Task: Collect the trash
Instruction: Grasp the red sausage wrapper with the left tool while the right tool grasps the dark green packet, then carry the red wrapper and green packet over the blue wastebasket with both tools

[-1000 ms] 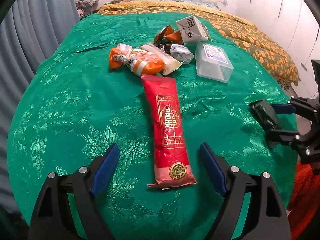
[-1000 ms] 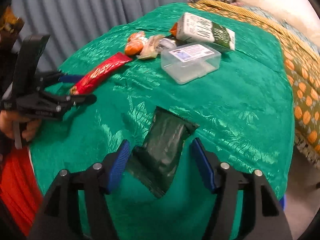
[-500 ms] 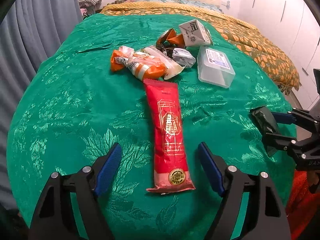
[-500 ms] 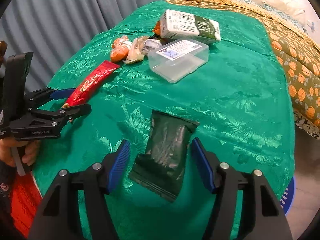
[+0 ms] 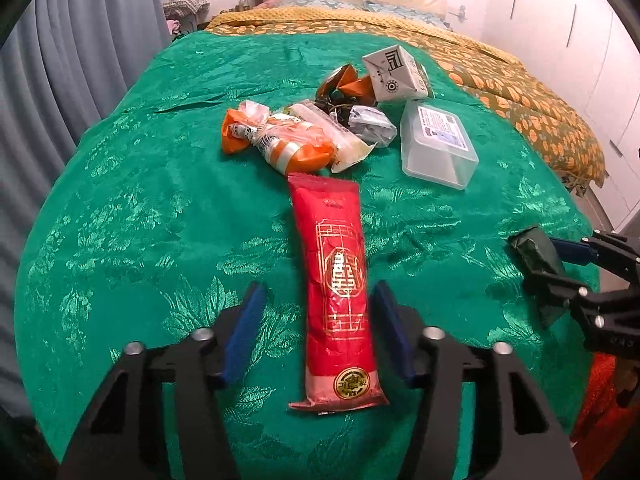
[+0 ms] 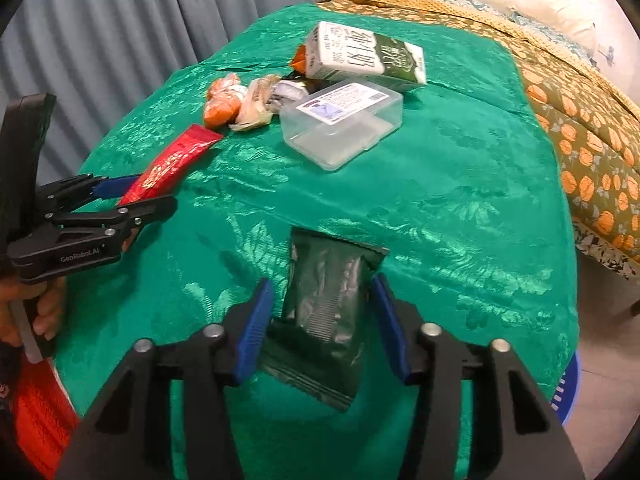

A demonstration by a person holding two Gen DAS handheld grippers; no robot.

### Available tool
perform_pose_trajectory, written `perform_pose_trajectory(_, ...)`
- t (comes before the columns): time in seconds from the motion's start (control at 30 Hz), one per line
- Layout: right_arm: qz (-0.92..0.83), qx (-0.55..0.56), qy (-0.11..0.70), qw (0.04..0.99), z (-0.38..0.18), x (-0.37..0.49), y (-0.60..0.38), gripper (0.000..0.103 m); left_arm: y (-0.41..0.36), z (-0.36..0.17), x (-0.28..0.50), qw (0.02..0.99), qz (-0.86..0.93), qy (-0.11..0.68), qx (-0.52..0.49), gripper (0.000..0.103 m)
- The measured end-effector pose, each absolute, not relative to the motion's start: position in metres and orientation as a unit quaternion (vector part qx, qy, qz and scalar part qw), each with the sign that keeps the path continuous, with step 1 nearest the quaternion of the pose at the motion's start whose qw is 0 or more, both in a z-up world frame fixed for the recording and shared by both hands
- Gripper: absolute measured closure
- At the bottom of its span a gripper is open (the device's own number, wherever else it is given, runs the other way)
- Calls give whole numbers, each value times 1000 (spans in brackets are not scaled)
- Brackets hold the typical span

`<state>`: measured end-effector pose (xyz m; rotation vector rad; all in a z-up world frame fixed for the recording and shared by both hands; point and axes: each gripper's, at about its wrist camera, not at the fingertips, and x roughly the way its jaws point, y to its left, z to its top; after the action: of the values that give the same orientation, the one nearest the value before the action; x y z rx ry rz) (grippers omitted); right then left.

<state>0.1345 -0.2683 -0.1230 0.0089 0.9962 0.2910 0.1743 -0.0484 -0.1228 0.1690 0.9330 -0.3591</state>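
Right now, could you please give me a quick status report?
Left gripper closing around long red foil packet, pads not touching. Right gripper closing around dark green foil pouch, not clamped yet. Nothing in the way.

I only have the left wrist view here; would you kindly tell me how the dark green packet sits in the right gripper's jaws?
Observer: The dark green packet lies lengthwise between the jaws of the right gripper. They have just been closing, and I cannot tell whether they press on it yet.
Operator: Thank you. Is there a bin anywhere near?
Observer: Part of a blue basket shows lower down, just past the right edge of the green bedcover.
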Motion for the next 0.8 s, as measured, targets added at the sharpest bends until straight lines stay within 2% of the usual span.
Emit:
perform_pose_trajectory(0.1, 142, 8, 475, 869, -121, 134, -269, 66, -48, -121, 173, 874, -180, 445, 77, 77)
perform_pose_trajectory(0.2, 152, 9, 467, 871, -117, 131, -267, 66, -47, -119, 171, 874, -183, 444, 74, 85)
perform_pose_trajectory(0.4, 163, 6, 455, 876, -108, 128, -262, 66, -47, -110, 162, 872, -206, 440, 52, 91)
perform_pose_trajectory(0.8, 163, 17, 440, 883, -97, 121, -274, 67, -68, -101, 141, 870, -236, 431, 47, 92)
